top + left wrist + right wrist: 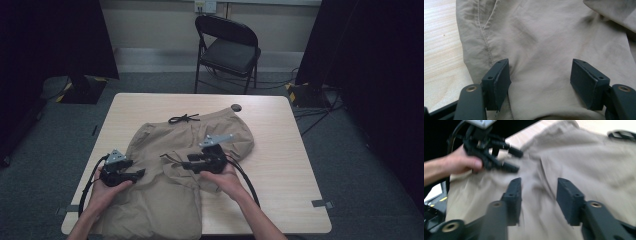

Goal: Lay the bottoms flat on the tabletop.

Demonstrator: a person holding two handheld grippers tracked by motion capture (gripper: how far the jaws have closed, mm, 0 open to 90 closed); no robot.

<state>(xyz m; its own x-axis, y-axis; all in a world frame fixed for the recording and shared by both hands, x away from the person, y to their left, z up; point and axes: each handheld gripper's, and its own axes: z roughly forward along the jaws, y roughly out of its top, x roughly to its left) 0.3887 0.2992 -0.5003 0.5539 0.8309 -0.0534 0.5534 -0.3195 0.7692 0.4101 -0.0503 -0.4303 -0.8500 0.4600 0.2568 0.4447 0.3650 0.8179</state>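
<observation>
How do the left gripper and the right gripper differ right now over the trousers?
The left gripper sits at the left edge of the tan trousers, near the bare table; the right gripper is over the middle of the cloth. The left gripper's jaws stand wide apart; the right gripper's stand closer together, yet open. Both hold nothing, and both point across the cloth.

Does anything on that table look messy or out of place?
Only the tan trousers: they lie rumpled and partly folded, one part doubled crookedly over the middle, and the black drawstring trails loose at the waistband. Both grippers, left and right, are open above the cloth.
</observation>
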